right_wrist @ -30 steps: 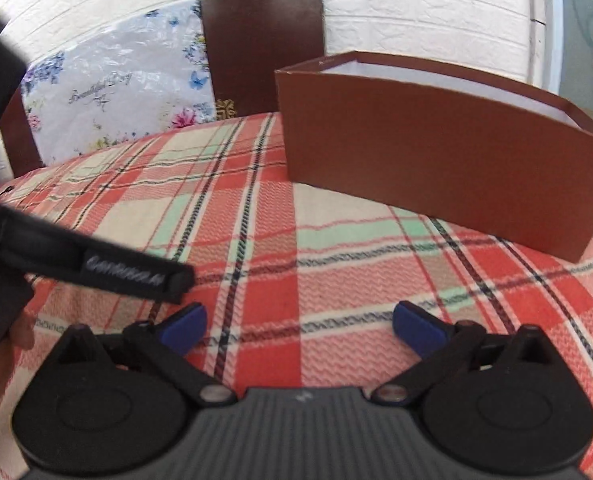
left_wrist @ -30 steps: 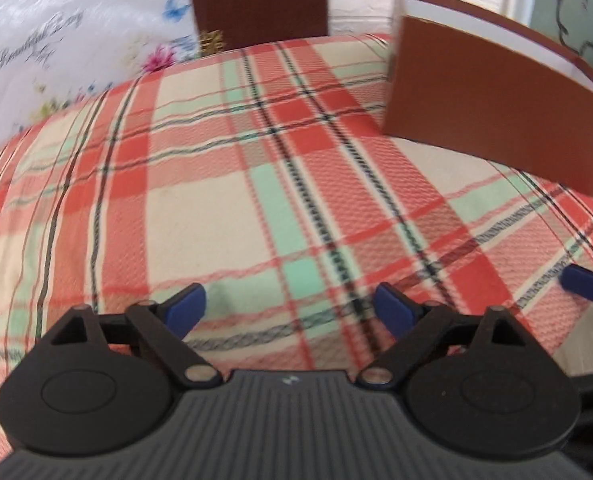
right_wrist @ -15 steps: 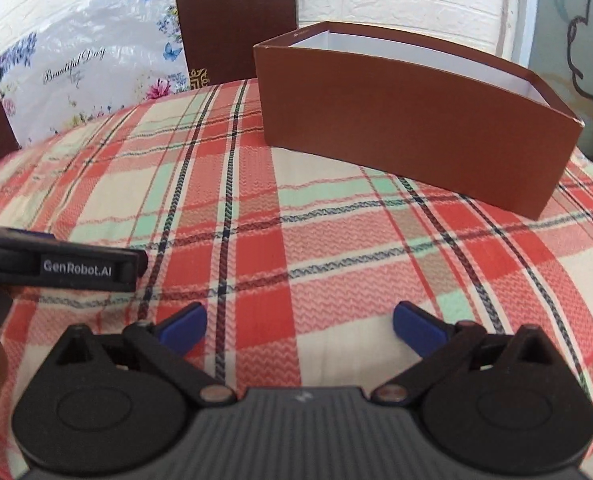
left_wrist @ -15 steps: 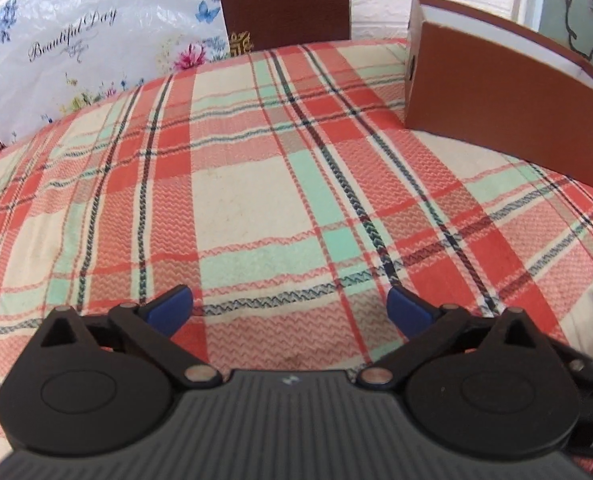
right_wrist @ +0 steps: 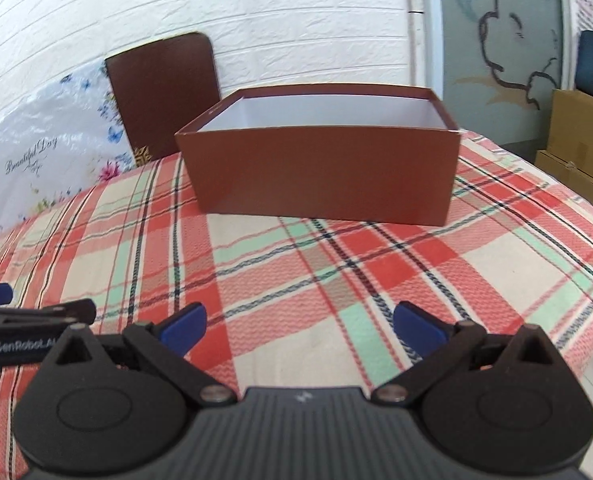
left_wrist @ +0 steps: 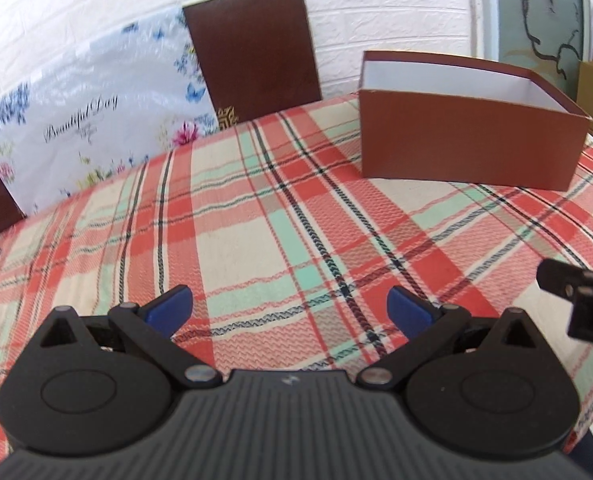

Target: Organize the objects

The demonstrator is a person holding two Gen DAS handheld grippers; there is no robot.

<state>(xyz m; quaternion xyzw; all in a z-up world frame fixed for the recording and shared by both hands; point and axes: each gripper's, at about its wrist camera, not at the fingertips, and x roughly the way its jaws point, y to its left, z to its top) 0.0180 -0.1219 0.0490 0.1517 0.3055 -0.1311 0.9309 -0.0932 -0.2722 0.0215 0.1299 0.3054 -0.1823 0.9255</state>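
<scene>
Only our right view shows the brown box (right_wrist: 324, 172) head-on at 12 o'clock; both claws, left claw (left_wrist: 290, 308) and right claw (right_wrist: 300, 326), hover wide, holding nothing.

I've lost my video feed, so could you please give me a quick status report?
Left tongs open, empty. Right tongs open, empty. Brown box open-topped on the plaid tablecloth, no contents visible. Nothing between tongs and box.
</scene>
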